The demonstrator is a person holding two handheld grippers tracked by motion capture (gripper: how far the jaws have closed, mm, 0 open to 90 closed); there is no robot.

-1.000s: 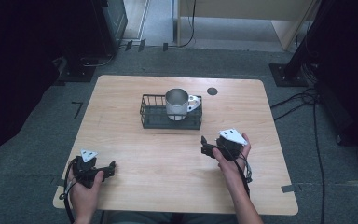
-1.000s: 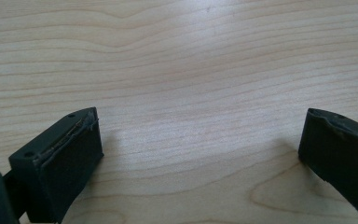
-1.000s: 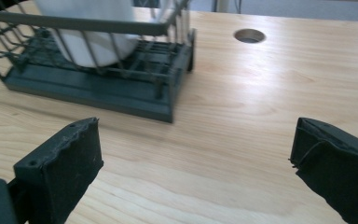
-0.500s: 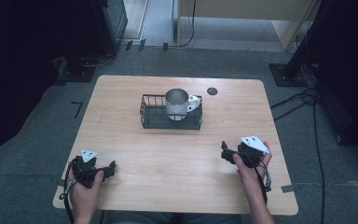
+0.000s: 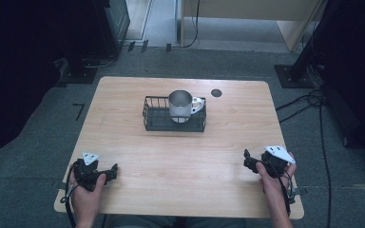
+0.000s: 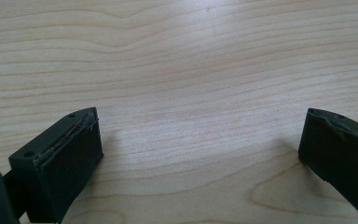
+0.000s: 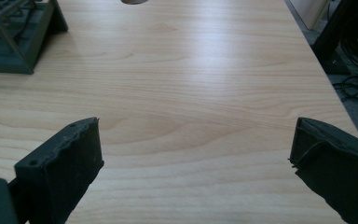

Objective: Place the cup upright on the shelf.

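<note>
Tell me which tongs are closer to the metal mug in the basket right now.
Roughly equal, the left perhaps slightly. The left tongs rest near the table's front left corner; the right tongs sit at the front right. Both are well short of the metal mug in the wire basket.

Mug [image 5: 180,105] in basket [image 5: 158,120], table [image 5: 180,166] ctr.

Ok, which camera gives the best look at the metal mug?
The high view: the metal mug stands whole and upright in the wire basket. The right gripper view catches just a basket corner; the left gripper view shows bare table.
</note>
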